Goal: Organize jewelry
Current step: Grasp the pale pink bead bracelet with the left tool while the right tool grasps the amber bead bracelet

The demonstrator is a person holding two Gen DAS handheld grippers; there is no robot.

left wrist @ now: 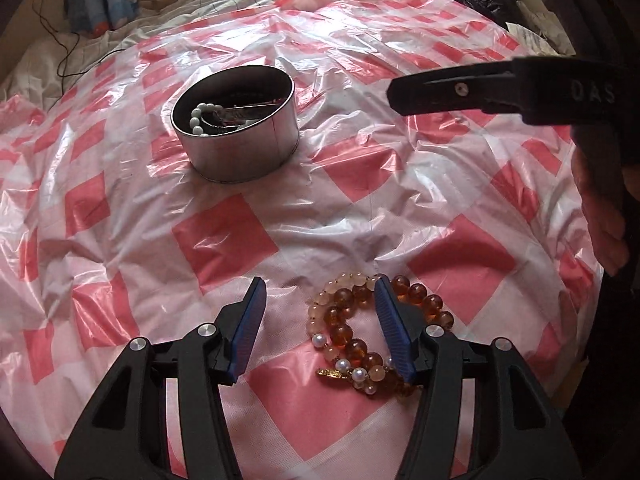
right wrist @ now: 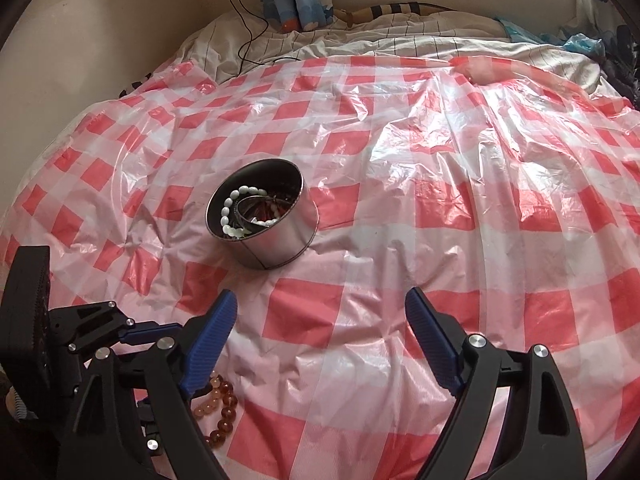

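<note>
Amber and pale bead bracelets [left wrist: 356,332] lie tangled beneath the spread left tool [left wrist: 320,320].

Left gripper [left wrist: 320,292]: jaws spread wide, blue ribbed pads [left wrist: 250,322] facing each other, fingers pointing forward and down.
Left gripper contact: nothing clamped between the pads (the right-hand pad overlaps something behind it, touching or not cannot be told).
Right gripper [right wrist: 320,312]: jaws spread wide, blue pads [right wrist: 430,340] angled outward at the tips, nothing between them.
Right gripper from the left wrist view: its black body [left wrist: 500,88] reaches in from the right, held higher than the left gripper.
Right hand [left wrist: 600,208]: bare fingers wrapped round the handle below that body.
Spacing: the two grippers sit close side by side, left one lower.
</note>
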